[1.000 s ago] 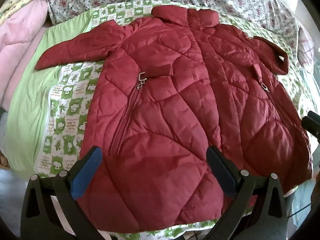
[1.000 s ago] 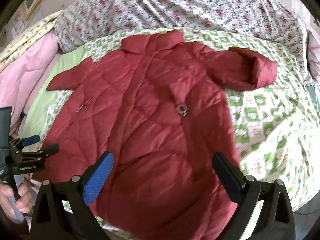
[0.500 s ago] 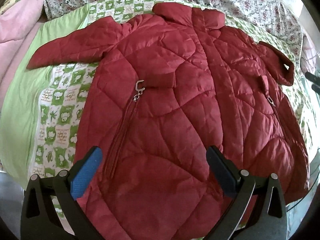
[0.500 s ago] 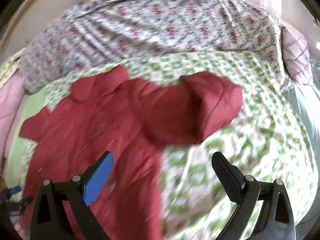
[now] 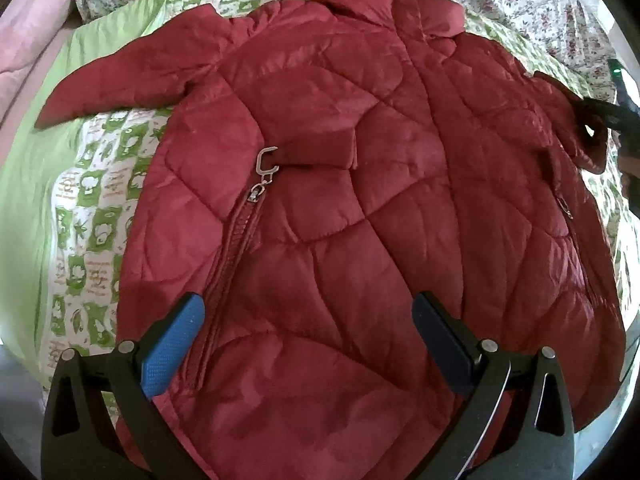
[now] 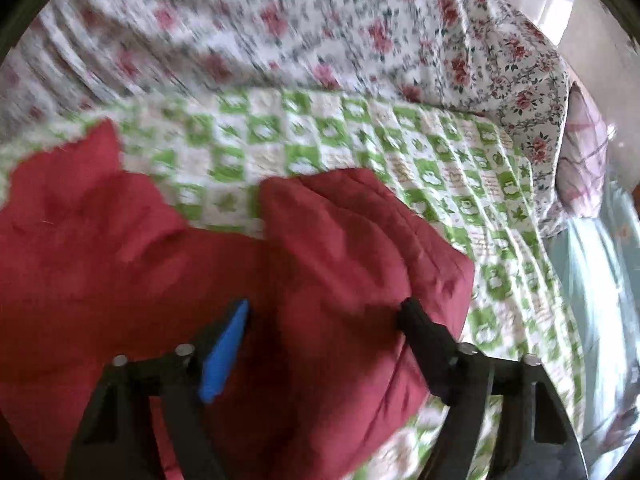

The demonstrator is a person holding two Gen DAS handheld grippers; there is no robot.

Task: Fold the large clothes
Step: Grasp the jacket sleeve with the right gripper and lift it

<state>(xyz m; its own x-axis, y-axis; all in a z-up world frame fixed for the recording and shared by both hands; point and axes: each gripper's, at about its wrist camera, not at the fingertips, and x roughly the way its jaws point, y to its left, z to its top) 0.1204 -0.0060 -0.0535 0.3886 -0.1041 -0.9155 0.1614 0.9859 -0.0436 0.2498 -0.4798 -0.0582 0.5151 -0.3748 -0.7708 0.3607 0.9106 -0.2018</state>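
Observation:
A dark red quilted jacket (image 5: 360, 200) lies front up and spread flat on a bed, collar at the far end. One sleeve (image 5: 132, 80) stretches out to the left. My left gripper (image 5: 306, 304) hovers open over the jacket's lower half, beside the zipped pocket (image 5: 236, 248), with nothing gripped. The other sleeve (image 6: 360, 248) fills the blurred right wrist view. My right gripper (image 6: 324, 308) straddles this sleeve near its cuff. Its jaws are closing with the padded fabric between them, and I see no firm pinch.
Under the jacket is a green and white checked quilt (image 6: 360, 148). A floral cover (image 6: 280, 32) is bunched at the far end. A pink blanket (image 5: 28, 40) lies at the left, a pale blue sheet (image 6: 600, 280) at the right. The bed edge runs at the lower left (image 5: 24, 360).
My right gripper swung right from the jacket's body to the right sleeve, came down on it, and its jaws narrowed. My left gripper moved a little closer over the jacket, still open.

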